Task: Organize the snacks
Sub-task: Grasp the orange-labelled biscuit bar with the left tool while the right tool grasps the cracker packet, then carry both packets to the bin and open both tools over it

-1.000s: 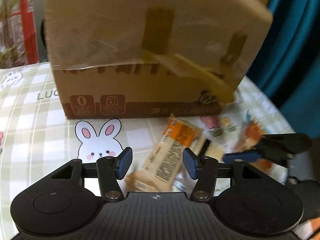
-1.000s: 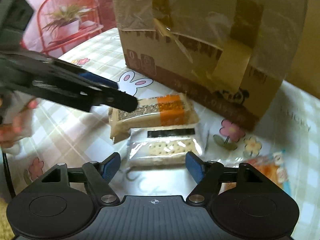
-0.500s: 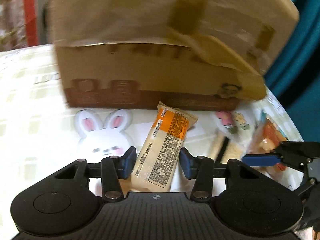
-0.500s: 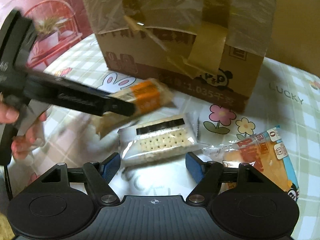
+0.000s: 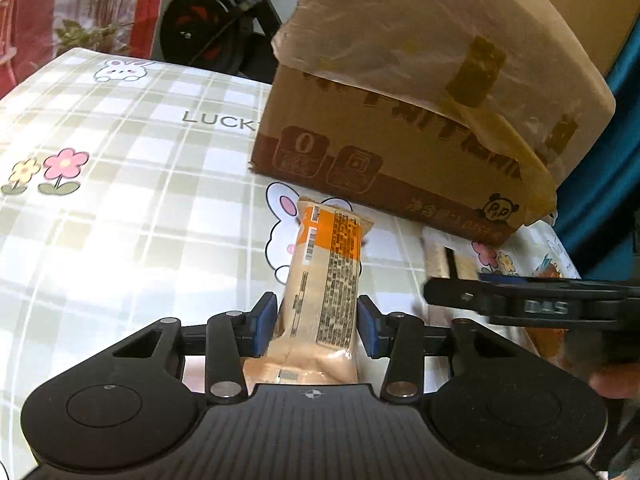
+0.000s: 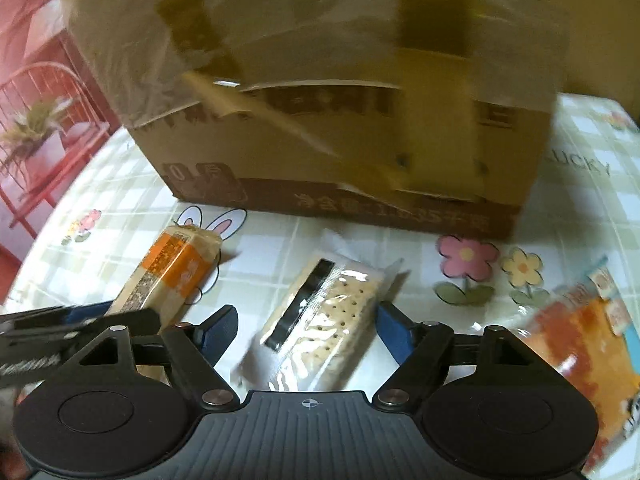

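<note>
Two grippers work below a cardboard box [image 5: 400, 128] at 12 o'clock. Left gripper [image 5: 316, 326] clamps the orange-banded snack bar [image 5: 326, 276]. Right gripper [image 6: 308, 330], jaws wide, straddles the cracker packet [image 6: 320, 320] without gripping.

The cardboard box [image 5: 404, 120] stands like a wall across the far side of the tabletop [image 5: 120, 208], its taped flap overhanging the front face. To its left the checked cloth lies bare and wide, open for a pass. In front of the box the room is tight: the orange-banded snack bar [image 5: 326, 276], the clear cracker pack [image 6: 320, 320] and the orange bag [image 6: 580, 344] lie side by side, with narrow strips of cloth between them. The right gripper [image 5: 520, 300] reaches in across the cracker side, just beside the left gripper [image 5: 316, 324], so the two crowd each other there.
</note>
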A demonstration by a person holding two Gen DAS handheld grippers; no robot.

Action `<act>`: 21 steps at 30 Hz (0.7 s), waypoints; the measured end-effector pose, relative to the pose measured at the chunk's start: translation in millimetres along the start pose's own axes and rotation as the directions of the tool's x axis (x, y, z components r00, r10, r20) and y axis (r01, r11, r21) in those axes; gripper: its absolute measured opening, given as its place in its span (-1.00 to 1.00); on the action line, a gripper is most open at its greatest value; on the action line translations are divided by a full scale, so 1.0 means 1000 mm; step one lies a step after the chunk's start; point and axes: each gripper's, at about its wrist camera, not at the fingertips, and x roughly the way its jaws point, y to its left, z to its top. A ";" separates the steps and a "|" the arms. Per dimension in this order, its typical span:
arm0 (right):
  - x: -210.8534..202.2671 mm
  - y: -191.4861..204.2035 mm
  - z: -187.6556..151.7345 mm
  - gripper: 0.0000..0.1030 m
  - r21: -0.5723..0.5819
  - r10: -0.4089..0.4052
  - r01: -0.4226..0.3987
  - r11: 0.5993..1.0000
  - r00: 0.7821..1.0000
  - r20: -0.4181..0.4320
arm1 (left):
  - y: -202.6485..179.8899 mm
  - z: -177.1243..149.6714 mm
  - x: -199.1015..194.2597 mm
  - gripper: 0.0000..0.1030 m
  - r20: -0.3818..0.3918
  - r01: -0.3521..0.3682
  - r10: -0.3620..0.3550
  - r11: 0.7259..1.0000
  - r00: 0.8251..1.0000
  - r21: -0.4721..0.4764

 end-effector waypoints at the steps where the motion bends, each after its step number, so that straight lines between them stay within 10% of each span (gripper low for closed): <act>1: 0.002 0.005 0.000 0.42 -0.012 -0.003 0.003 1.000 1.000 0.007 | 0.000 -0.002 0.001 -0.11 0.003 -0.001 0.001 1.000 1.000 -0.003; 8: 0.005 0.036 -0.018 0.04 -0.265 -0.061 0.075 0.961 0.996 0.063 | -0.007 -0.009 -0.004 -0.10 0.019 -0.046 0.045 0.998 0.999 0.039; 21: -0.056 0.015 -0.036 -0.15 -0.248 0.070 -0.029 0.968 0.985 0.156 | -0.022 -0.002 -0.016 -0.24 0.031 -0.104 0.103 0.994 0.994 0.035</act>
